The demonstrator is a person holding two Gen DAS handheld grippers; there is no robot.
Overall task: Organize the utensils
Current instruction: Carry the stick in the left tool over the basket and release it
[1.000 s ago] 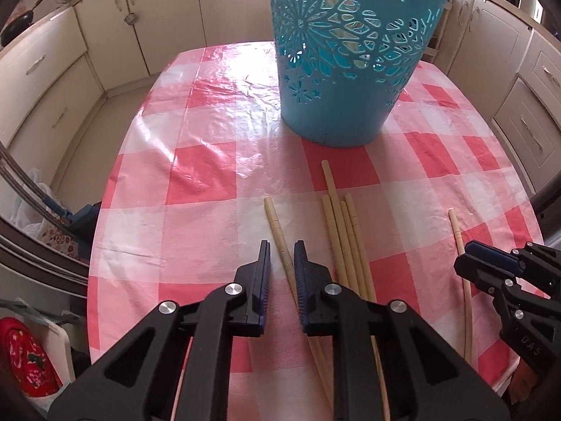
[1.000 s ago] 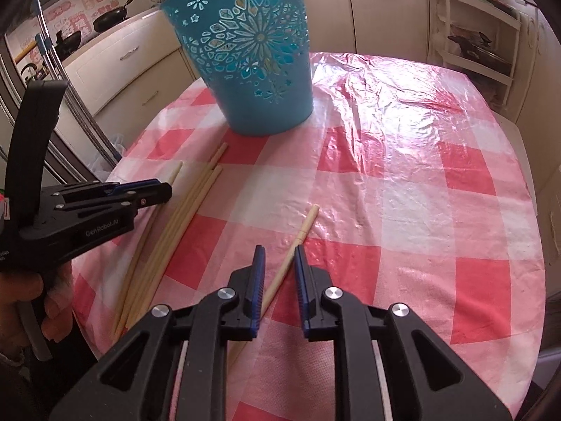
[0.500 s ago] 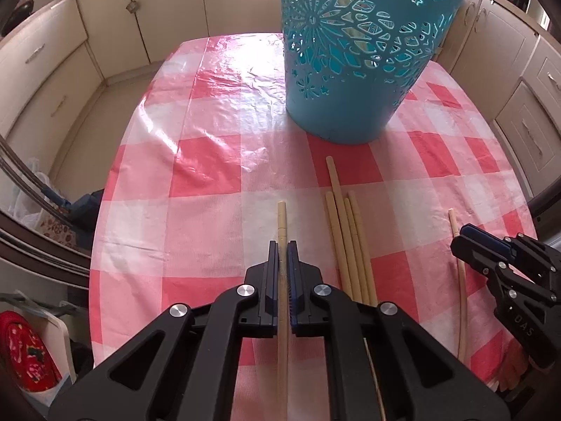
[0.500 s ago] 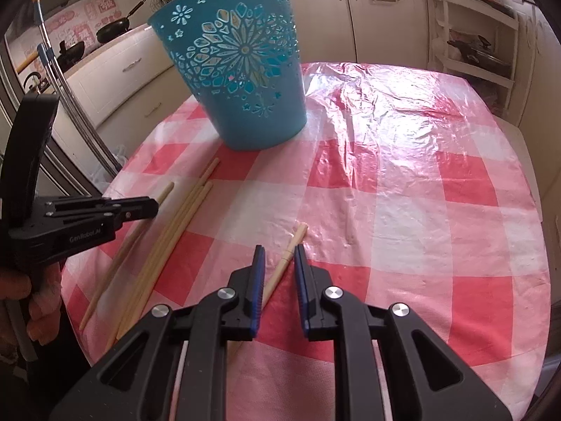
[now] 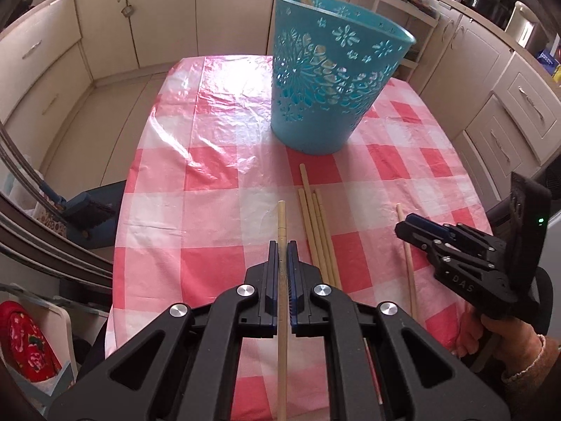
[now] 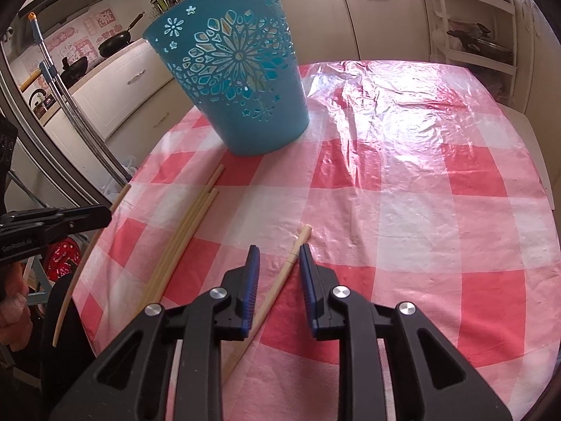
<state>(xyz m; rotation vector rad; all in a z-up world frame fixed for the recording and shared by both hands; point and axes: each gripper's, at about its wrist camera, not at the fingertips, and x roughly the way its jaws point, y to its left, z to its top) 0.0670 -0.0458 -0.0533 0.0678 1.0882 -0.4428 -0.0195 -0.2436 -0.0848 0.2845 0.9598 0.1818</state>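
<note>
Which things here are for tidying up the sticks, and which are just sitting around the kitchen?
For the job:
- chopstick pinched in the left gripper
- chopstick between the open right gripper
- bundle of chopsticks on the tablecloth
- blue basket

Just lying about:
- frying pan
- kettle
- white cabinets

Checked tablecloth (image 5: 217, 175), cream cabinets (image 5: 105, 21), black pan (image 6: 117, 39) on counter
</note>
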